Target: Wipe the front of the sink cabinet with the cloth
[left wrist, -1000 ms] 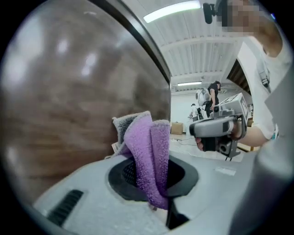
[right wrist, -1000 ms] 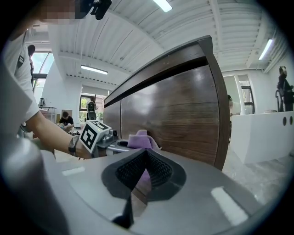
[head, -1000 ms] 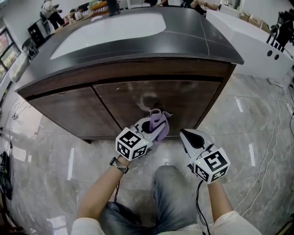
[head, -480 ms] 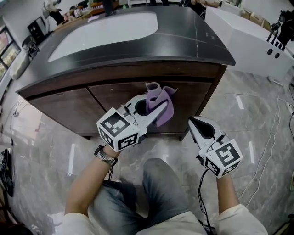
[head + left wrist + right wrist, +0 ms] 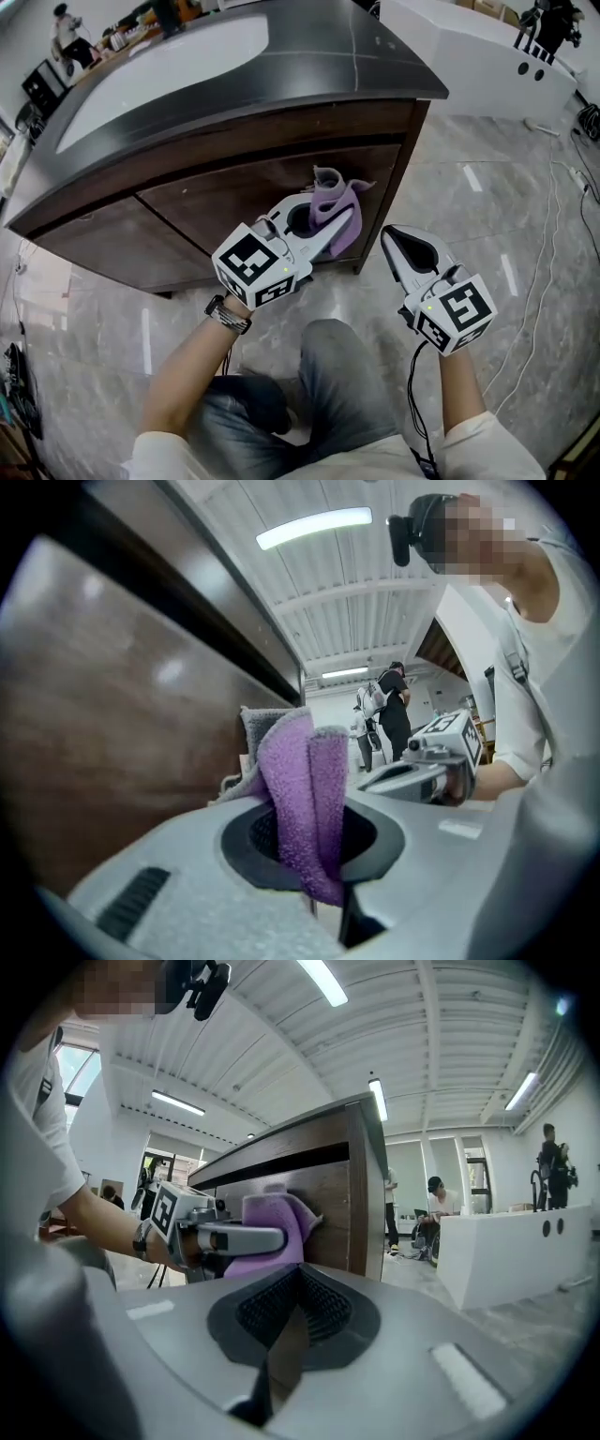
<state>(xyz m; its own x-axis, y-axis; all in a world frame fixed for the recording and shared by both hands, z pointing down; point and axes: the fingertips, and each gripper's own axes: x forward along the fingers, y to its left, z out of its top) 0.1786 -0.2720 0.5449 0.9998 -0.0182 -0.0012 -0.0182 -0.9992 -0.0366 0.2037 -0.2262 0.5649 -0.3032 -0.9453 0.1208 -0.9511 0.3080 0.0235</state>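
step: wiping cabinet door | left hand-held gripper clamped on cloth | right hand-held gripper closed, empty | tip: press cloth flat, overlap strokes

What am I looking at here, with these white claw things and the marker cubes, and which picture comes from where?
No robot: a person holds a two-jaw gripper in each hand. The head view looks down from a camera on the person's head; the two gripper views ride on the grippers, looking along their jaws. The left gripper is shut on a purple cloth, held at the wooden front of the sink cabinet. The right gripper is shut and empty, off the cabinet.
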